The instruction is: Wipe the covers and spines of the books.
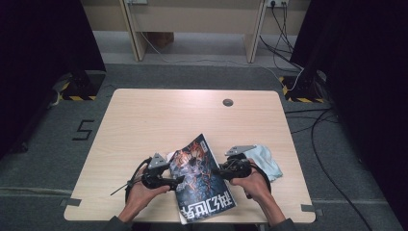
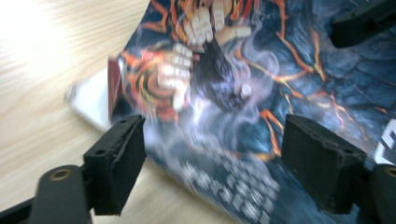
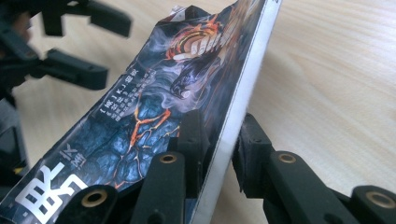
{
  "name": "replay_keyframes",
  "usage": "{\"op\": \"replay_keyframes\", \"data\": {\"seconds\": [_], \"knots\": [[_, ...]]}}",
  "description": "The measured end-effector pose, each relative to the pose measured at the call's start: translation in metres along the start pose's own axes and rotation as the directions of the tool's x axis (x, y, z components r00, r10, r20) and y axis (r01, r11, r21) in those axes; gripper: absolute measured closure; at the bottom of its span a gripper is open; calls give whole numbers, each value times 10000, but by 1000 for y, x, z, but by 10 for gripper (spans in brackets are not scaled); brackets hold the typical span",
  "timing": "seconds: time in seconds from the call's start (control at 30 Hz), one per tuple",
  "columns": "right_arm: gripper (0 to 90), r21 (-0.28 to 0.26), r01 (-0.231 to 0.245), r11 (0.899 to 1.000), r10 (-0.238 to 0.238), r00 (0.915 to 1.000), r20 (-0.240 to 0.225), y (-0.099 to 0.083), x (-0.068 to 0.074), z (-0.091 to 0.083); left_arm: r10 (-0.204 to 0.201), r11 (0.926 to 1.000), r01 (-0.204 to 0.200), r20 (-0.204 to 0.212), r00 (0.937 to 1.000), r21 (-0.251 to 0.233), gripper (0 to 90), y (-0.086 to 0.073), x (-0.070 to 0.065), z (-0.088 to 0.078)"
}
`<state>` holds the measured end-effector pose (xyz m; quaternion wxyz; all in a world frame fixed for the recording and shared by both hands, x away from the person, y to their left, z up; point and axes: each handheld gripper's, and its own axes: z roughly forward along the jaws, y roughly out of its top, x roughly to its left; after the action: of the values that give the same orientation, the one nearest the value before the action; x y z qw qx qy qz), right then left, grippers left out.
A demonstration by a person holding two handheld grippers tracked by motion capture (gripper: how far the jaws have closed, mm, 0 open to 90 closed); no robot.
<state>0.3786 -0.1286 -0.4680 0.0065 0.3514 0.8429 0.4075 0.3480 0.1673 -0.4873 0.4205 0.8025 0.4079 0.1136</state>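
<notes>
The right gripper (image 3: 219,140) has its jaws clamped on the spine edge of the magazine (image 1: 202,178), holding it tilted over the worktop (image 1: 159,115), while the left gripper (image 2: 212,154) waits with jaws apart and probably needs to grab the cover next.

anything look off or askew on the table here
The magazine is tilted up off the table, its spine edge clamped in the right gripper, cover corner bent. The left gripper stands open over the cover. A crumpled cloth lies at right.
</notes>
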Motion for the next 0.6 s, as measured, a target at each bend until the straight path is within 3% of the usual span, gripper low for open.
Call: {"op": "replay_keyframes", "data": {"seconds": [0.17, 0.3, 0.43, 0.6], "knots": [[775, -34, 251, 9997, -252, 9988, -430, -2, 2, -3, 9, 9996, -1, 259, 9997, -275, 178, 10, 10, 11], [789, 9, 485, 9988, -484, 9966, -661, -2, 6, -7, 37, 9992, -5, 798, 9968, -397, 164, 16, 19, 17], [797, 37, 921, 9957, -914, 9919, -885, -2, 10, -9, 331, 9977, -273, 944, 9950, -617, 162, 19, 24, 19], [806, 129, 1477, 9890, -1453, 9828, -1140, -1, 15, -10, 661, 9948, -534, 1514, 9863, -866, 155, 19, 27, 19]]}}
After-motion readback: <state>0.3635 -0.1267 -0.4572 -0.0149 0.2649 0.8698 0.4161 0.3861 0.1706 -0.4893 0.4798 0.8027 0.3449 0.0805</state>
